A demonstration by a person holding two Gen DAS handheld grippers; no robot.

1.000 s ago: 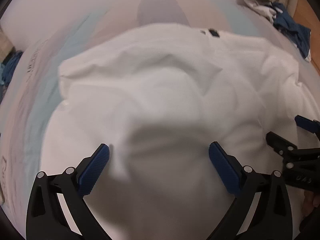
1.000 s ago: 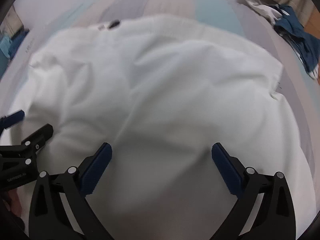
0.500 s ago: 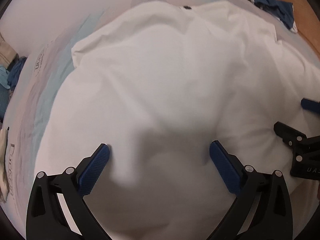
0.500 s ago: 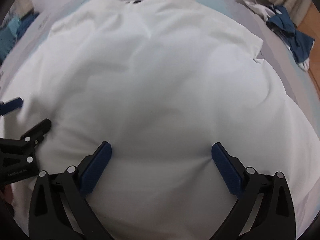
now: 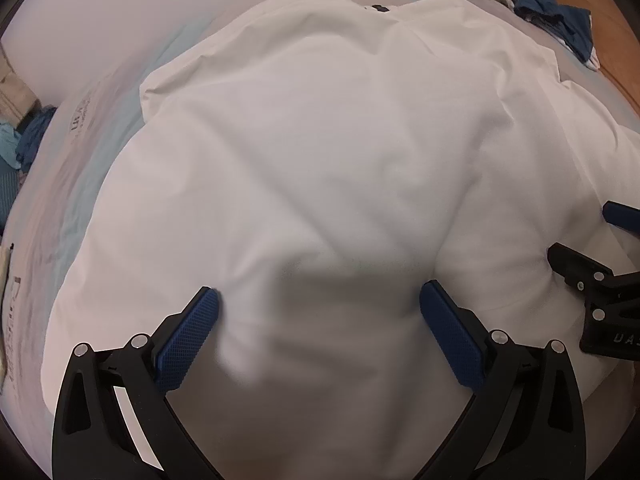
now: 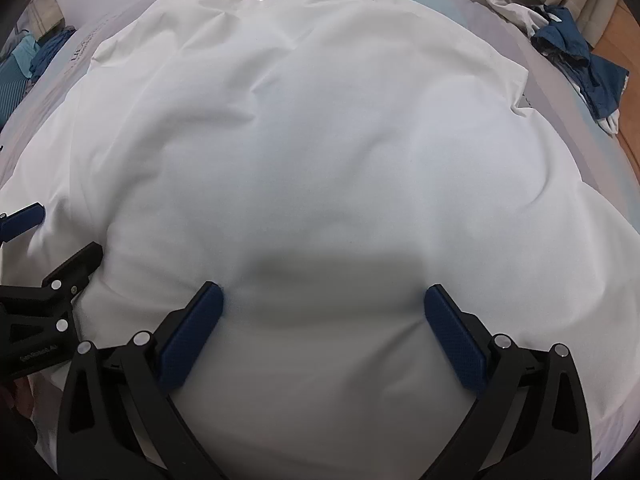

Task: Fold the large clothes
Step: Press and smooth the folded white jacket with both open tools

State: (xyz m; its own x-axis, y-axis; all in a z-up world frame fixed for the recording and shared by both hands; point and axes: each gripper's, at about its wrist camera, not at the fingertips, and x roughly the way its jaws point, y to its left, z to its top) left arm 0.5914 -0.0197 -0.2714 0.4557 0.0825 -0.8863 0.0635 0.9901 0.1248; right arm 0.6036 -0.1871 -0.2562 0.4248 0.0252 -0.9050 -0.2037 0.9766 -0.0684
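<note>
Soft, dim indoor light; a grey shadow pools on the white garment point(image 5: 320, 184) nearest each camera (mildly blurred there), and fisheye edges bend and darken.

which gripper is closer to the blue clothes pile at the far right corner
Right. The right gripper sits on the white garment on the blue clothes pile's side; the left gripper is beside it, farther from the pile.

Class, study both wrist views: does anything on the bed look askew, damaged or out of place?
Nothing looks damaged. The white garment lies spread but wrinkled. A crumpled pile of blue and white clothes sits at the far right edge, apart from it. Both grippers, left and right, are open.
</note>
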